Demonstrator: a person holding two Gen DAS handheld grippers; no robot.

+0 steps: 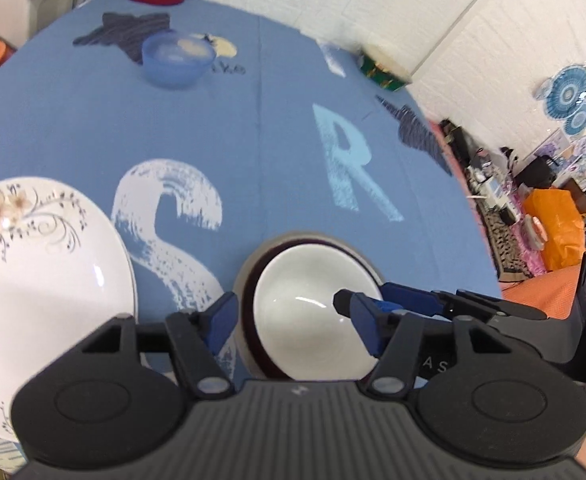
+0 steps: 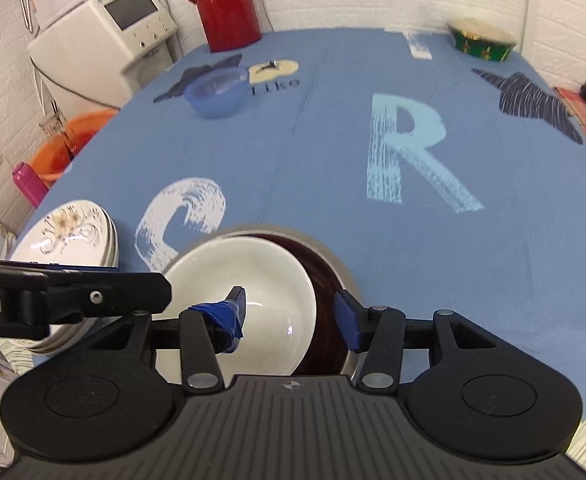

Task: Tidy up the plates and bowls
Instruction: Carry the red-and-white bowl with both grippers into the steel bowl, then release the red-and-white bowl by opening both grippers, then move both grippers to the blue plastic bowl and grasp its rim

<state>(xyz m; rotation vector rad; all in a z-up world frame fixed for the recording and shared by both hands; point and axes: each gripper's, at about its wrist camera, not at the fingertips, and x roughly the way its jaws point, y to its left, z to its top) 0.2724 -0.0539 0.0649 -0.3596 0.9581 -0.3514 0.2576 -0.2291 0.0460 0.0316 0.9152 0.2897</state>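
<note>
Bowl (image 2: 253,280), white, nested inside dark bowl (image 2: 325,280); blue bowl (image 2: 217,92) apart.

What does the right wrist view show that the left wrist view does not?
Only the right wrist view shows the white appliance, orange basin and pink bottle. Only the left wrist view shows blue wall decorations and an orange bag. Both show the white bowl nested in a dark bowl, floral plates, blue bowl and red jug.

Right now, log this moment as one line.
left gripper: open | right gripper: open | white bowl: nested in dark bowl, between both | plates: stacked left | blue bowl: far
</note>
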